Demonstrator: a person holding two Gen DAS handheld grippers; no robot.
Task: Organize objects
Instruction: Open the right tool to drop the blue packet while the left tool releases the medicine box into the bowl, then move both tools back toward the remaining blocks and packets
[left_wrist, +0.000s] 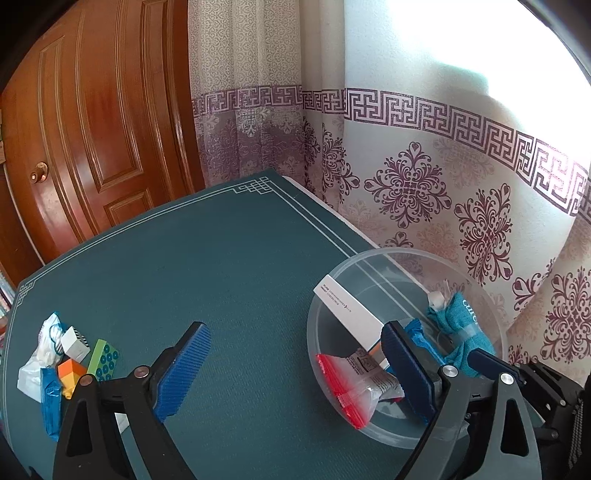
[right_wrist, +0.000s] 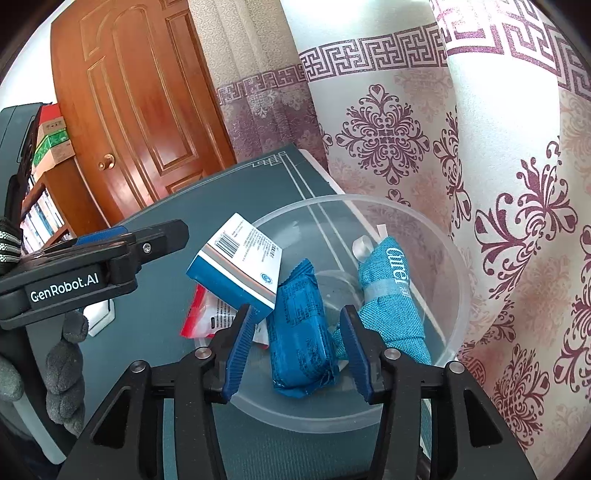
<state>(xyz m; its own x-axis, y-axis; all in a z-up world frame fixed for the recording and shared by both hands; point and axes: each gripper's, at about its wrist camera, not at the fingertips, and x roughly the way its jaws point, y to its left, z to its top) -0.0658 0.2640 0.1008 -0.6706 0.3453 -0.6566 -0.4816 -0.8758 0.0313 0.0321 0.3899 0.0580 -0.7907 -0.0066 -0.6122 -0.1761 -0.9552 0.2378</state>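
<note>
A dark teal mat covers the counter (left_wrist: 229, 266), which stands before a patterned curtain (left_wrist: 424, 177) and a brown wooden door (left_wrist: 96, 122). We see our left gripper (left_wrist: 295, 373) tilted down over the mat, its jaws spread wide with nothing between them; its right finger (left_wrist: 406, 369) hangs over the near rim of the clear plastic bowl (left_wrist: 399, 254). Our right gripper (right_wrist: 295, 350) also points down into the bowl (right_wrist: 436, 236), jaws parted and released, straddling a blue snack packet (right_wrist: 299, 332) without pressing it. Beside it lie a white and blue box (right_wrist: 240, 266), a rolled teal cloth (right_wrist: 391, 295) and a red and clear pouch (left_wrist: 347, 384). A gloved hand (right_wrist: 62, 362) holds the left gripper's handle. On the mat's left edge sits a small heap: a green block (left_wrist: 105, 360), an orange block (left_wrist: 72, 374), a crumpled white wrapper (left_wrist: 46, 347) and another blue packet (left_wrist: 51, 404), partly hidden by the gripper's frame.
</note>
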